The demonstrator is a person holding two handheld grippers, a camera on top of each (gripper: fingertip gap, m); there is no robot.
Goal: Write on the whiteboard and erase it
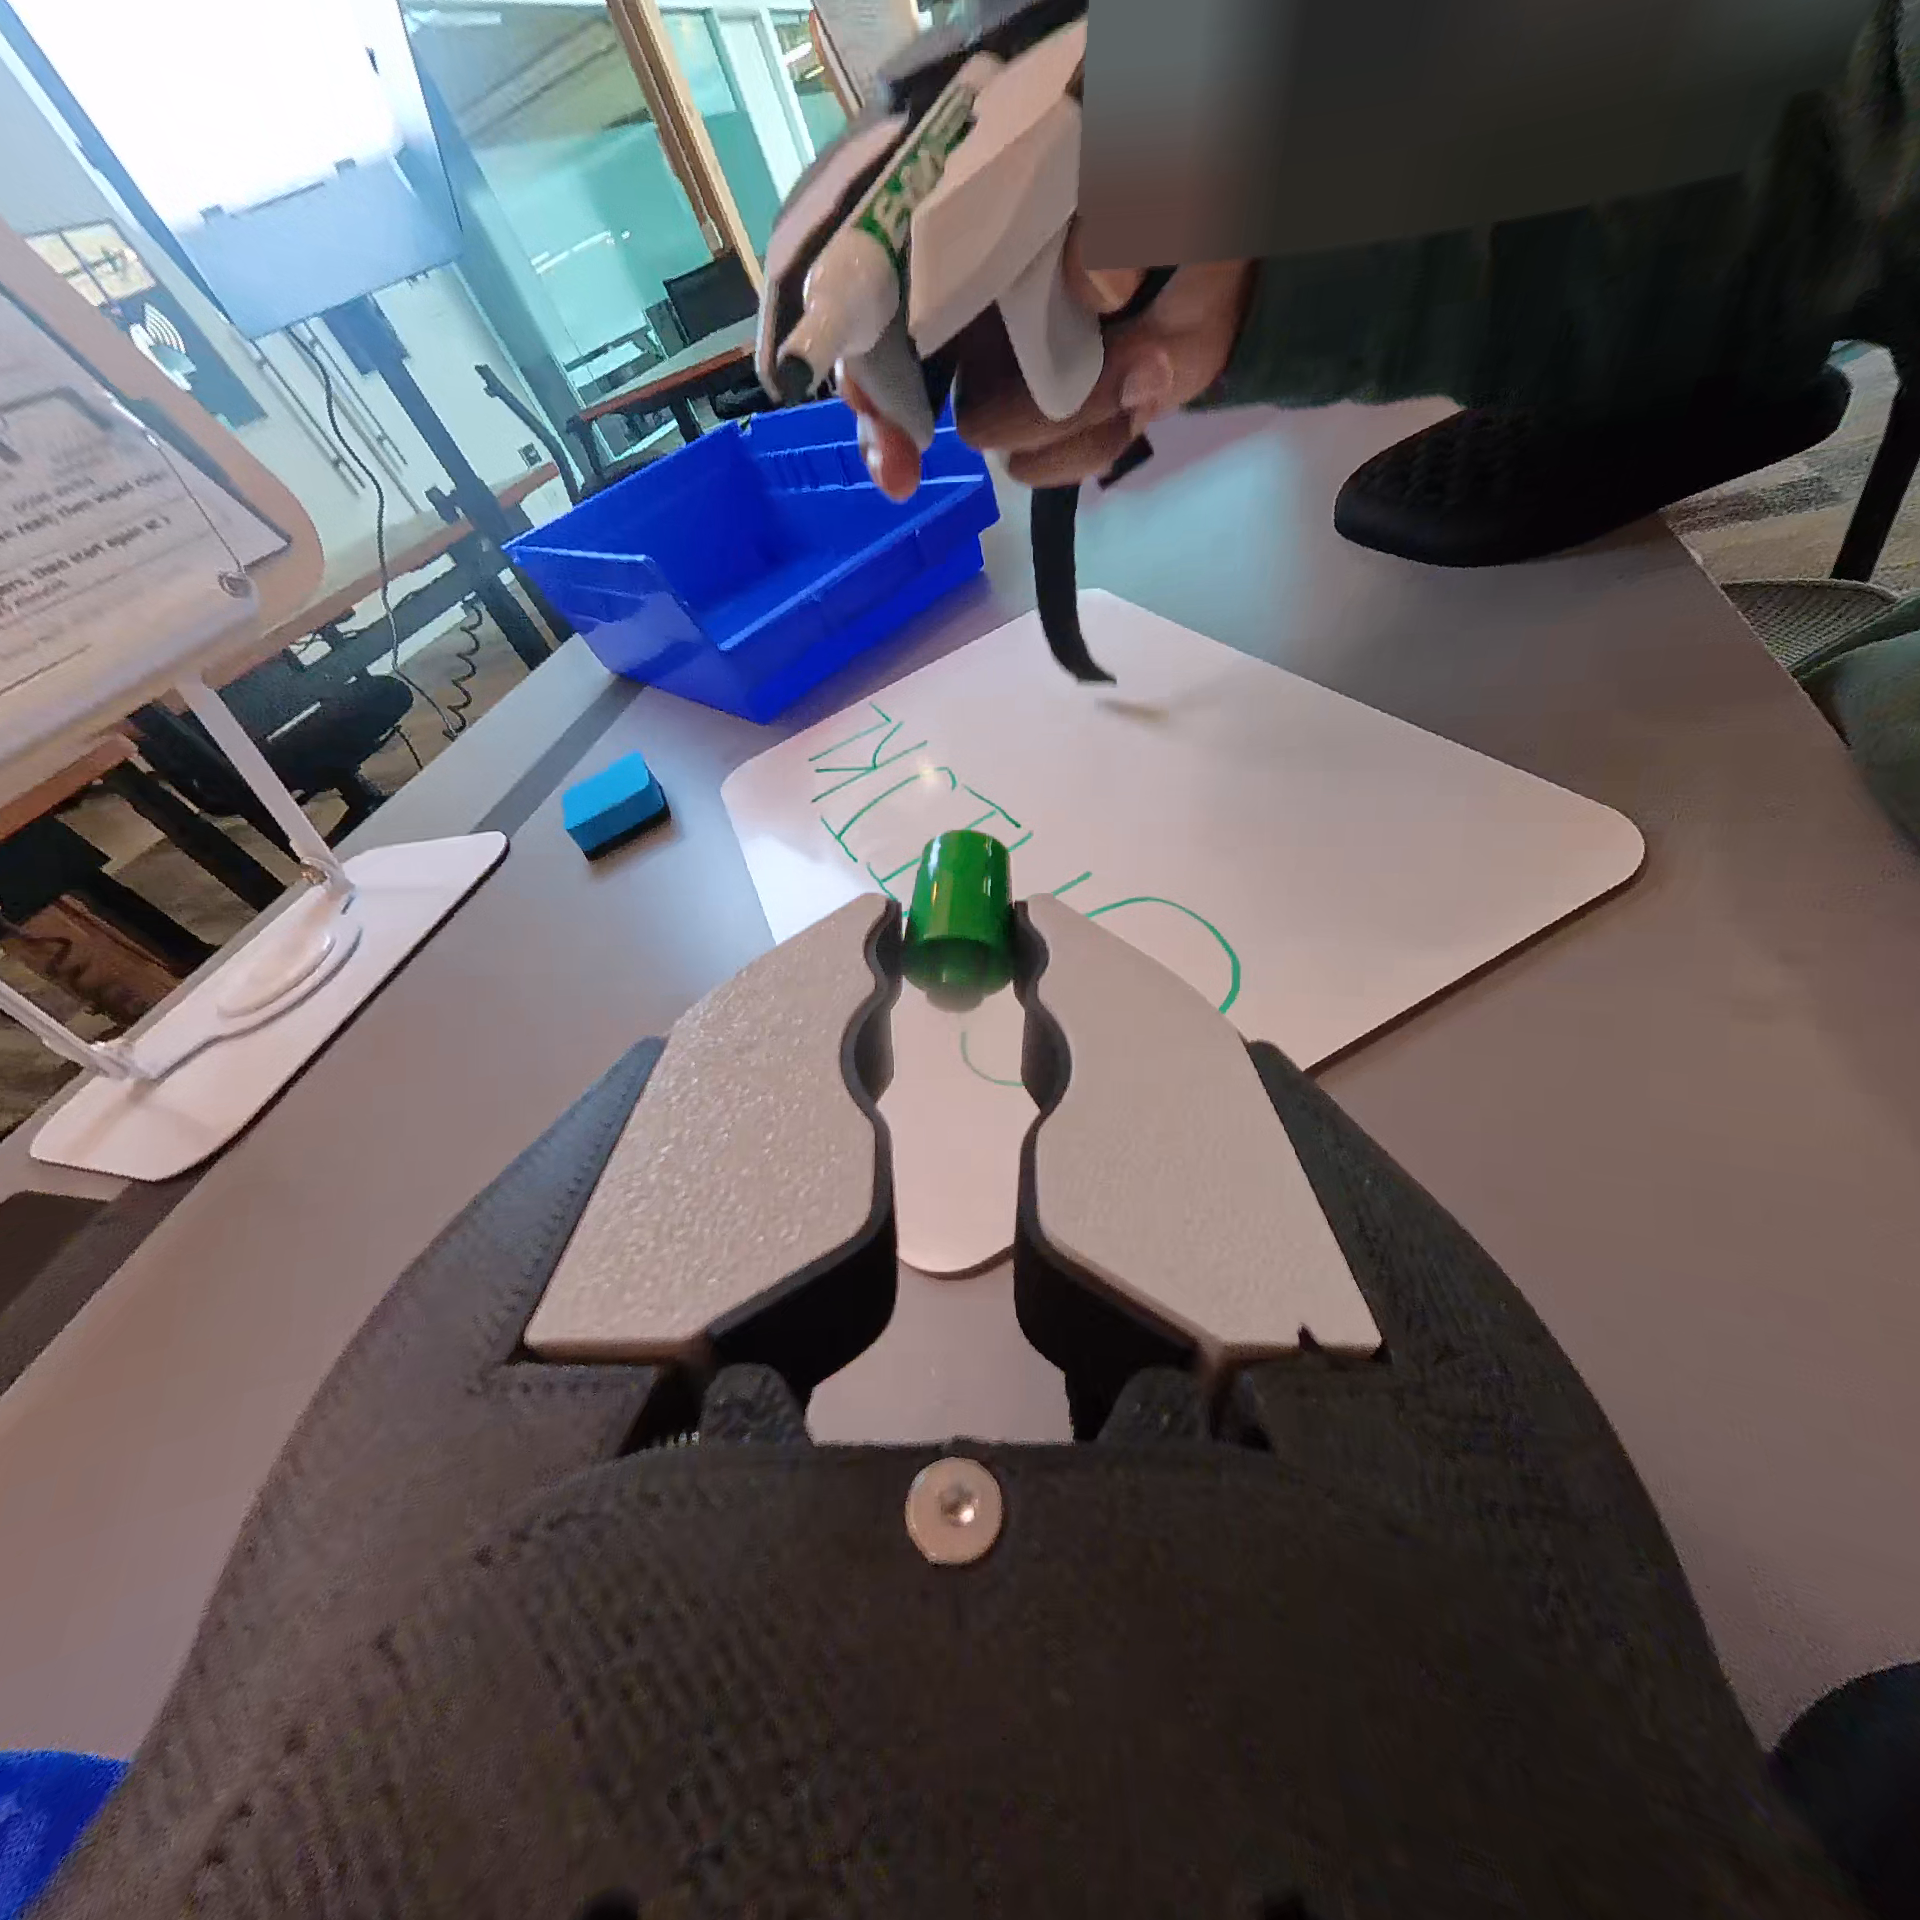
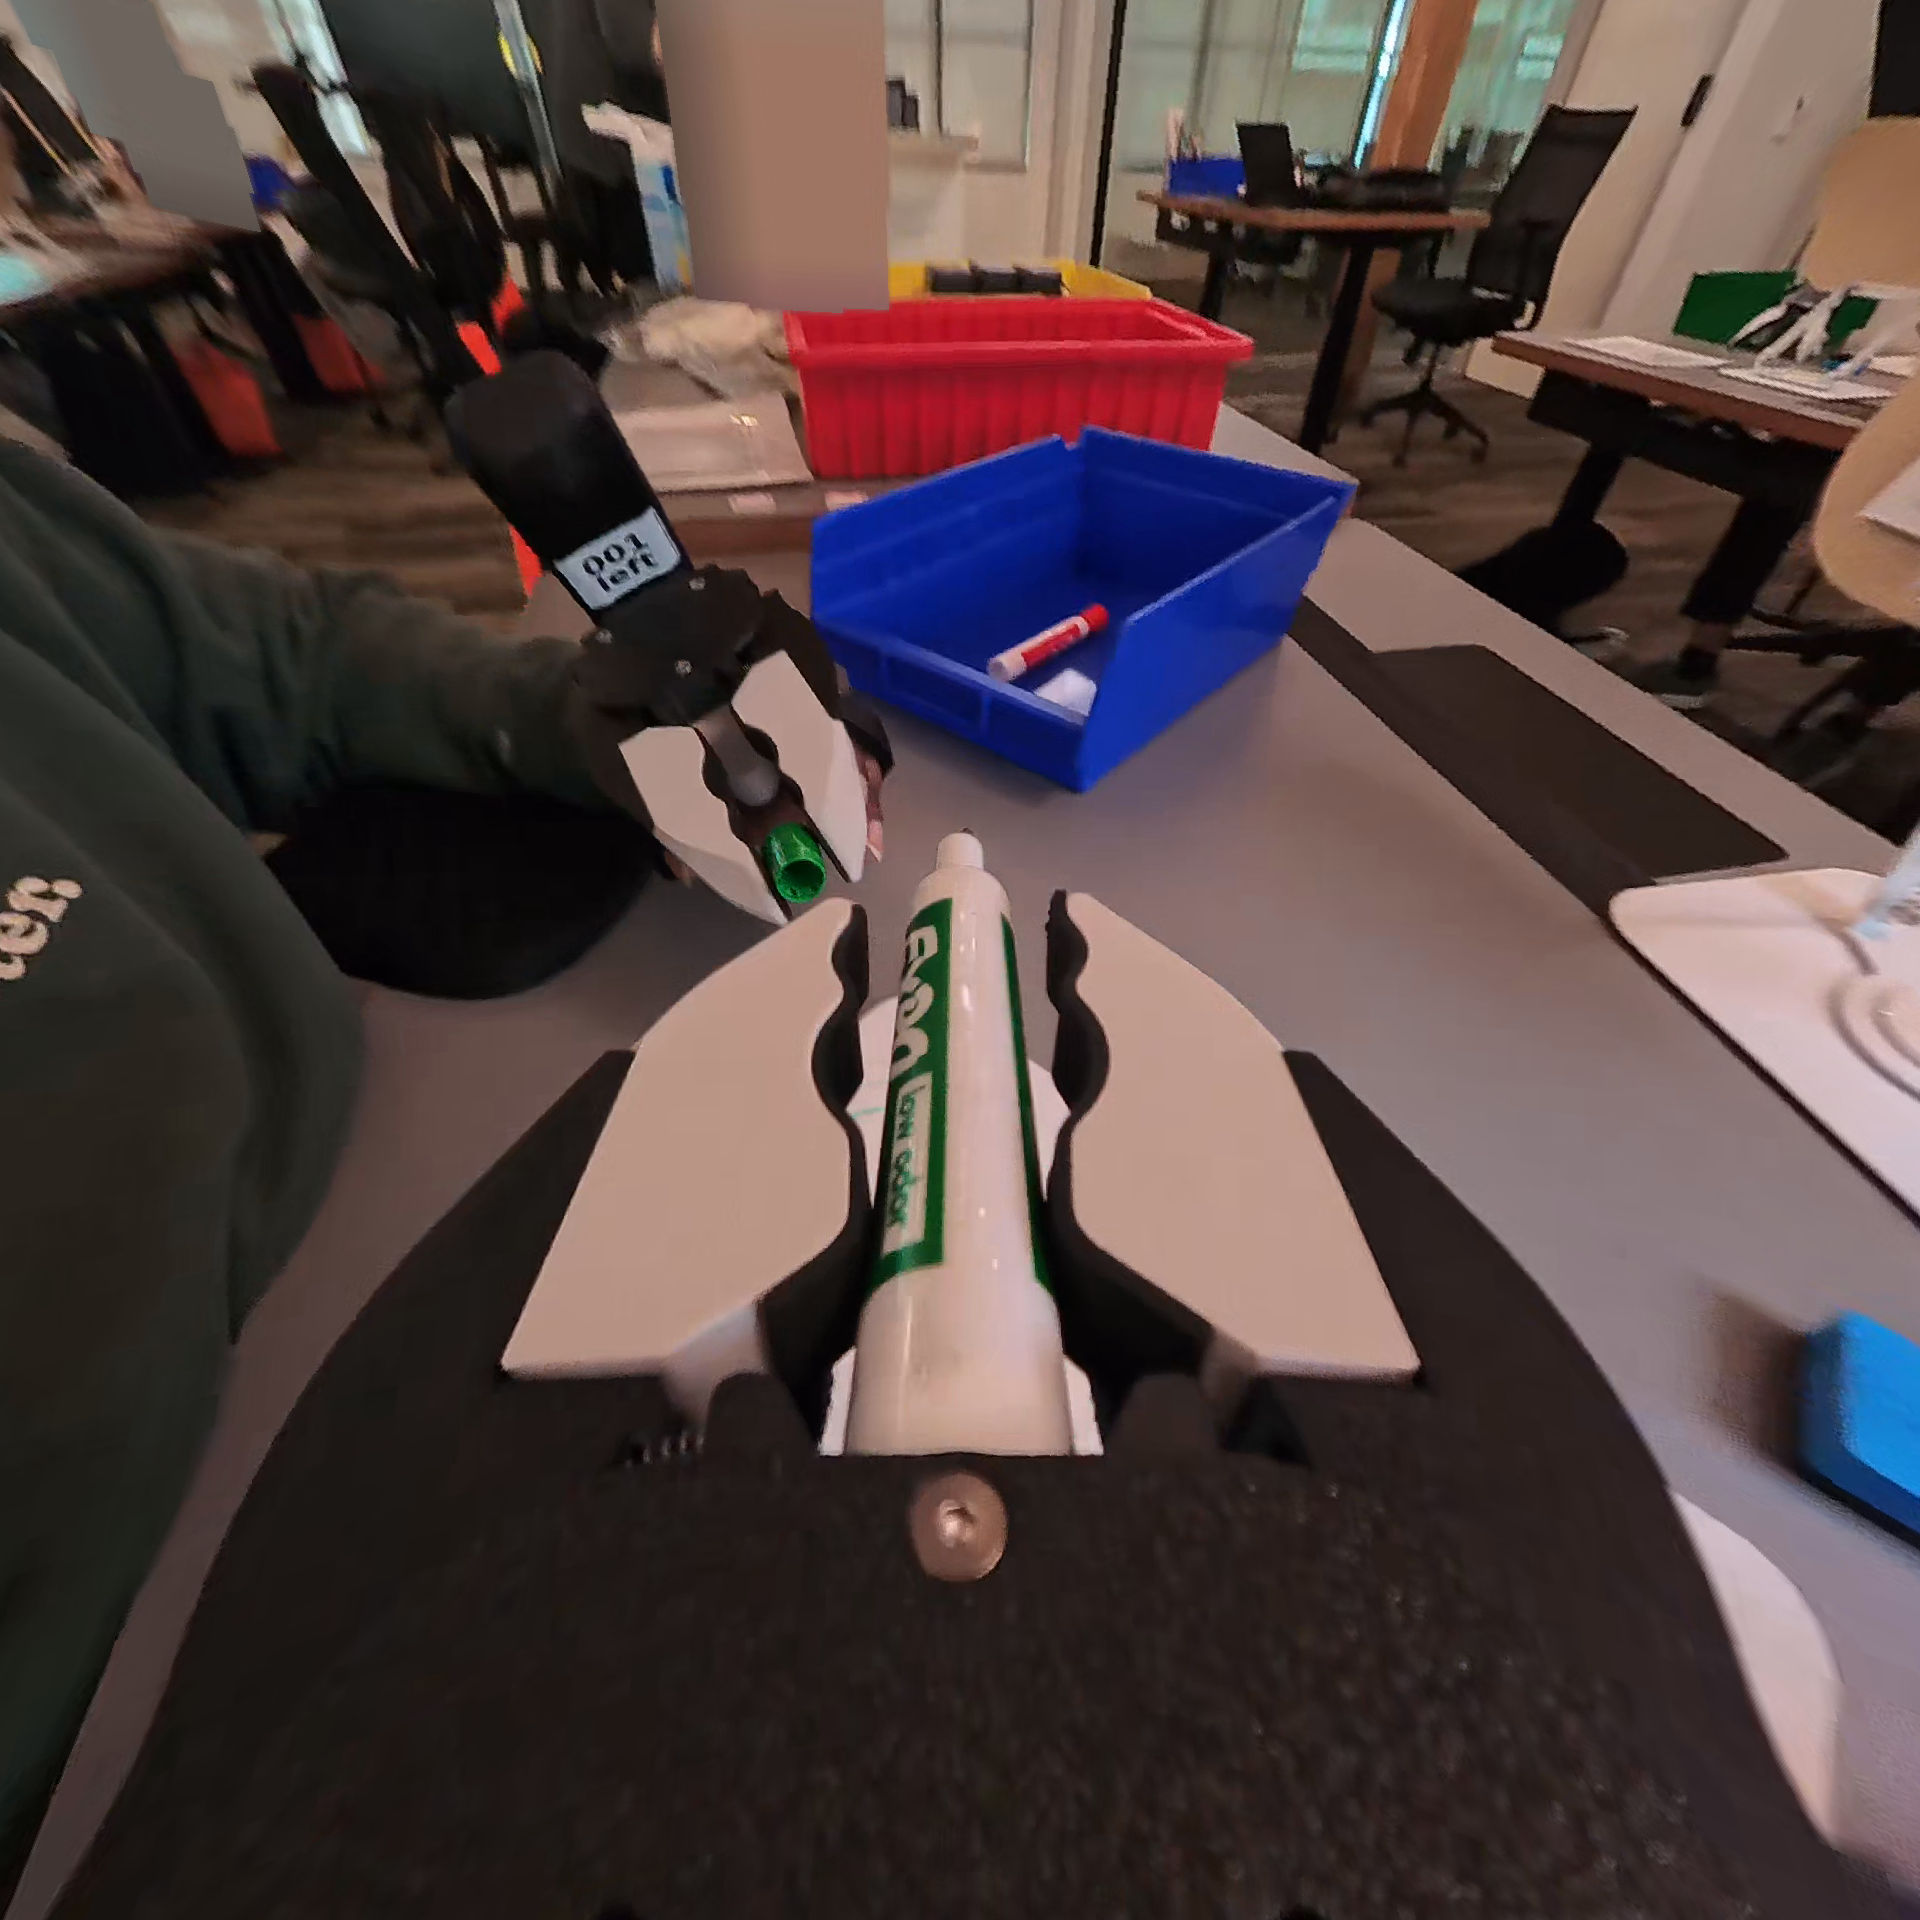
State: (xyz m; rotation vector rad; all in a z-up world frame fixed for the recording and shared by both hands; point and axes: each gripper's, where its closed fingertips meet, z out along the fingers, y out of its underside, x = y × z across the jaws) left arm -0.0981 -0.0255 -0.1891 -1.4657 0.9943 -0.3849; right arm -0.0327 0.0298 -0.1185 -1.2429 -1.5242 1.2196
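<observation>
Left gripper (image 1: 958, 935): fingers narrowly parted, tips clamped on the green cap (image 1: 958, 912), which juts forward over the whiteboard (image 1: 1299, 831) lying on the bench (image 1: 1558, 1195). Right gripper (image 2: 958, 914): fingers wider, gripping the marker (image 2: 961, 1143) deep near their roots; barrel lies lengthwise between them, bare tip past the fingertips. Eraser (image 1: 613, 802) rests left of the board, blue bin (image 1: 758, 582) beyond.

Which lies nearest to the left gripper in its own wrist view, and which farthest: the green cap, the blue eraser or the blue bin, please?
1. Green cap, gripped at the left gripper's fingertips.
2. Blue eraser, ahead to the left on the table.
3. Blue bin, farthest back.
</observation>
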